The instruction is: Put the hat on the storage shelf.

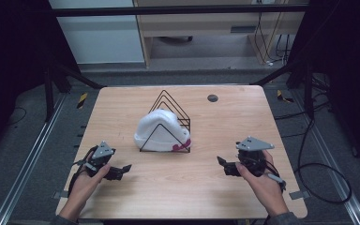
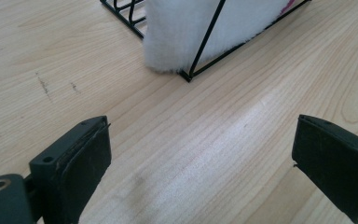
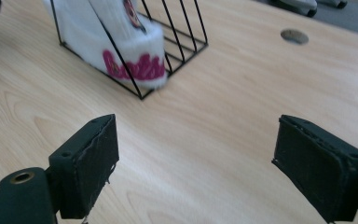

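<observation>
A: Entry — both hands rest low on the worktop (image 1: 122, 103), one on each side of the wire rack (image 1: 168, 119). Left tongs (image 1: 122, 169) spread wide, nothing between the jaws; right tongs (image 1: 225, 165) likewise spread and empty.

B: And the hat?

A: White fleece hat (image 1: 157, 129) sits inside the rack at mid-worktop, tucked behind the front wire triangle, its cuff with pink lettering (image 3: 135, 65) bulging out at the rack's right end. Both tongs are near it but well short of touching.

B: Step in hand?

A: I judge it the approach — nothing gripped yet. The next move likely calls for one set of tongs to close in on the soft cuff where it pokes past the wires, while the other steadies the rack so it does not slide or tip.

B: Count?

A: One hat, one rack, two sets of tongs, one round grommet hole (image 1: 212, 98) at the far right of the worktop.
</observation>
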Action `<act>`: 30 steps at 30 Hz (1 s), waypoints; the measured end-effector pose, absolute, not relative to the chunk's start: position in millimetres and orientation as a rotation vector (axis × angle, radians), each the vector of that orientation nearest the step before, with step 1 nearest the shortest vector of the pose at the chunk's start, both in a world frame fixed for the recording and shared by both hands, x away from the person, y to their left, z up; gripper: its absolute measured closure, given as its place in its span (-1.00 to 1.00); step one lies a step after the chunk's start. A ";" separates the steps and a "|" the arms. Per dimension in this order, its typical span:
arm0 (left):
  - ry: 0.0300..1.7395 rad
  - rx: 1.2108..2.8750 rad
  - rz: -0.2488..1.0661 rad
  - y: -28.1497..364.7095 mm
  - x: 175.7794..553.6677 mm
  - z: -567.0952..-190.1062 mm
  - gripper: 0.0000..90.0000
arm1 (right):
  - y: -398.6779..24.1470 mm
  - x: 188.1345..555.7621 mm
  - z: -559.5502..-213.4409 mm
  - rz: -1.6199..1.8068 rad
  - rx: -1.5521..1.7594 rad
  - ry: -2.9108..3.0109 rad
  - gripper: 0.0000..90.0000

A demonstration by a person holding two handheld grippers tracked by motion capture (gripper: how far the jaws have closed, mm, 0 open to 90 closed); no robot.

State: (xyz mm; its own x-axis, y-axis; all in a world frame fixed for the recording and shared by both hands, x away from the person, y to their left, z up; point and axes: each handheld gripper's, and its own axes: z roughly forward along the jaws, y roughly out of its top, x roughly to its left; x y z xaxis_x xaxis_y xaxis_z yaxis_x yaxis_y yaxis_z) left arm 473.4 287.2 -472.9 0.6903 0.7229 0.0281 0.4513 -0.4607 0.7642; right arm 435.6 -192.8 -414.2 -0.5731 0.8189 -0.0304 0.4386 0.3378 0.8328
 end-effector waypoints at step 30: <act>1.065 2.080 0.503 313.5 499.8 -502.9 -0.87 | -204.8 486.2 -504.4 1.023 1.393 2.107 -0.67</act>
